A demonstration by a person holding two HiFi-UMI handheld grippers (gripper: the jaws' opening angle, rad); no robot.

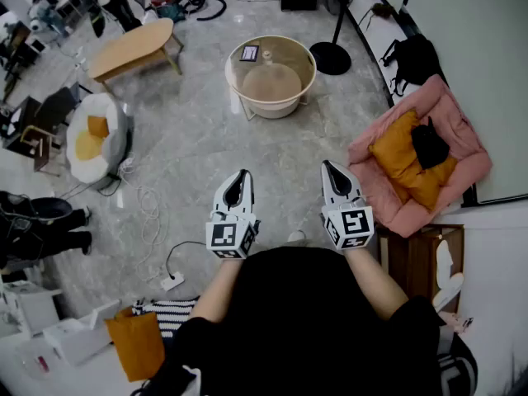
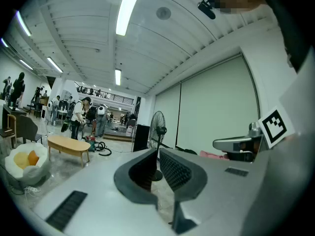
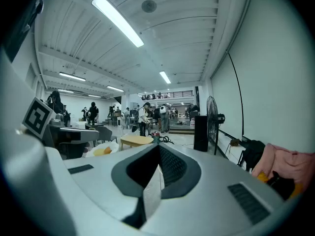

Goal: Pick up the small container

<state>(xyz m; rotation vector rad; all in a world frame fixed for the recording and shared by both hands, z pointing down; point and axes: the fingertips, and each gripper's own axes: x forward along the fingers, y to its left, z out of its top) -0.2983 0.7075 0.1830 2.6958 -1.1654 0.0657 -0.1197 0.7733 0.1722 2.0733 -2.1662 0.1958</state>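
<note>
Toward the upper middle of the head view, the small container [image 1: 249, 54] lies on the round glass-topped surface [image 1: 230, 79], near its upper left rim. It is well apart from both claws and above them in the frame. At lower centre the left claw [image 1: 242, 175] and right claw [image 1: 328, 166] sit side by side, each with its jaws closed together and nothing between them. Both reach out nearly level from the person's dark-clothed torso [image 1: 305, 304], tips aimed up-frame toward the surface
</note>
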